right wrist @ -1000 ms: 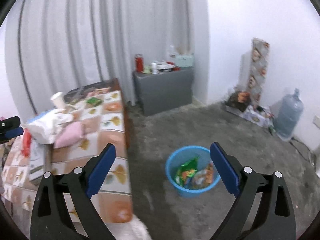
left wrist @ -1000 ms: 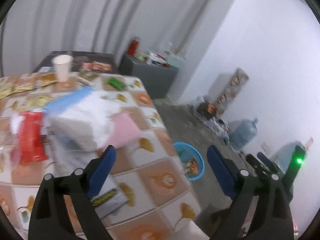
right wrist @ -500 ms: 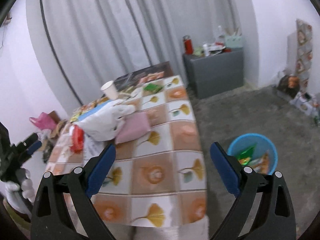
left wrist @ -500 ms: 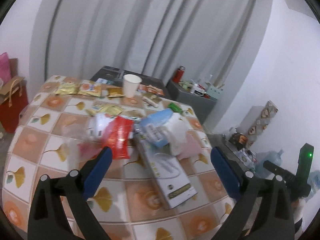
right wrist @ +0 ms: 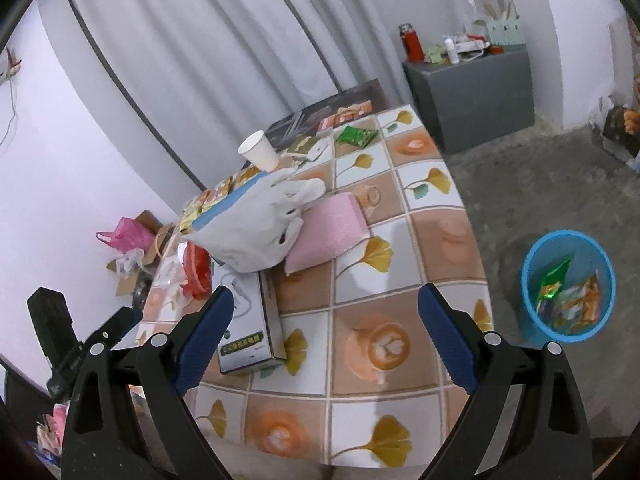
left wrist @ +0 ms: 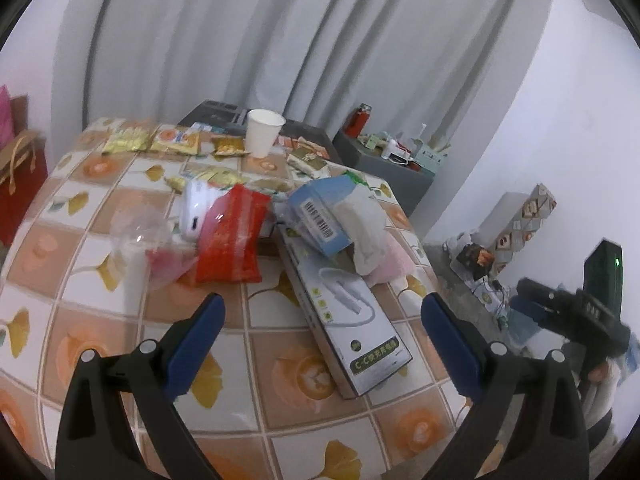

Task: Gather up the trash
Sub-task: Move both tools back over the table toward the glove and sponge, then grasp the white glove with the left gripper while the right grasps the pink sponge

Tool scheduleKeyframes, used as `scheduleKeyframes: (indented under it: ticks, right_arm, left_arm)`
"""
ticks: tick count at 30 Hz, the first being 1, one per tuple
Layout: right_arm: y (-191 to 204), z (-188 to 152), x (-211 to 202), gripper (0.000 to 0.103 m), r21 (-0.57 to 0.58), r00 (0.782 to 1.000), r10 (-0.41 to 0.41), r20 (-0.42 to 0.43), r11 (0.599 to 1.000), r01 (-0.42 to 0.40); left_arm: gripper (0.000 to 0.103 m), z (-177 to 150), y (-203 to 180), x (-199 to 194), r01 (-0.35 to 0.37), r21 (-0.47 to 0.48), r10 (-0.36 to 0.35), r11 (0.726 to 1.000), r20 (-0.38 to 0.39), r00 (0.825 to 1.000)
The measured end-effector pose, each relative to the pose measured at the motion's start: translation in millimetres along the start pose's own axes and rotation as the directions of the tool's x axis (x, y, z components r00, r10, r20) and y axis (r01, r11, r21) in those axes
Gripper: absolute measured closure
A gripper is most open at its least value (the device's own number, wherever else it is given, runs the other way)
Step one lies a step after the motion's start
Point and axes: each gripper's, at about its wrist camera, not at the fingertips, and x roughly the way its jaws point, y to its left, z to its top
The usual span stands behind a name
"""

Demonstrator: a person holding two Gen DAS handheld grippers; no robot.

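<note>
A tiled table (left wrist: 280, 352) (right wrist: 400, 264) carries a pile of trash: a red wrapper (left wrist: 232, 236), a clear plastic bag (left wrist: 140, 240), a long white box (left wrist: 344, 312) (right wrist: 248, 332), a blue-and-white carton (left wrist: 320, 216) under white wrapping (right wrist: 256, 224), a pink pack (right wrist: 328, 232), a paper cup (left wrist: 262, 132) (right wrist: 258, 154), yellow snack packets (left wrist: 152, 140) and a green packet (right wrist: 356, 134). A blue bin (right wrist: 568, 284) with wrappers stands on the floor right of the table. My left gripper (left wrist: 320, 344) and right gripper (right wrist: 324, 340) are open and empty above the table's near edge.
A grey cabinet (right wrist: 472, 92) with a red flask (right wrist: 412, 42) and clutter stands at the back by the curtain. A red paper bag (left wrist: 16, 184) stands left of the table. Boxes and a pink bag (right wrist: 128, 232) lie on the floor.
Both views swung from the floor and bin toward the table. The left gripper pulled back from the pile. Both grippers stay open.
</note>
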Motion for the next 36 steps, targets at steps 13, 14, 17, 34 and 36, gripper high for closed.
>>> scheduleKeyframes:
  ticks: [13,14,17,34,36]
  right_arm:
    - [-4,25,31,0.023,0.118,0.992,0.110,-0.058,0.988,-0.102]
    - [-5,26,32,0.023,0.125,0.992,0.112,-0.060,0.987,-0.104]
    - [-5,28,37,0.023,0.135,0.990,0.123,-0.066,0.984,-0.113]
    - [-12,37,52,0.024,0.170,0.991,0.109,-0.084,0.981,-0.093]
    - [-13,37,55,0.024,0.173,0.990,0.108,-0.088,0.981,-0.092]
  left_arm:
    - [0.023,40,-68,49,-0.133,0.408,0.100,0.903,0.102,0.990]
    - [0.024,42,-73,61,-0.139,0.447,0.112,0.884,0.088,0.990]
    - [0.029,43,-79,90,-0.159,0.521,0.160,0.839,0.044,0.986]
    - [0.091,32,-80,130,-0.212,0.672,0.273,0.710,0.014,0.962]
    - [0.093,32,-80,127,-0.208,0.665,0.265,0.717,0.015,0.964]
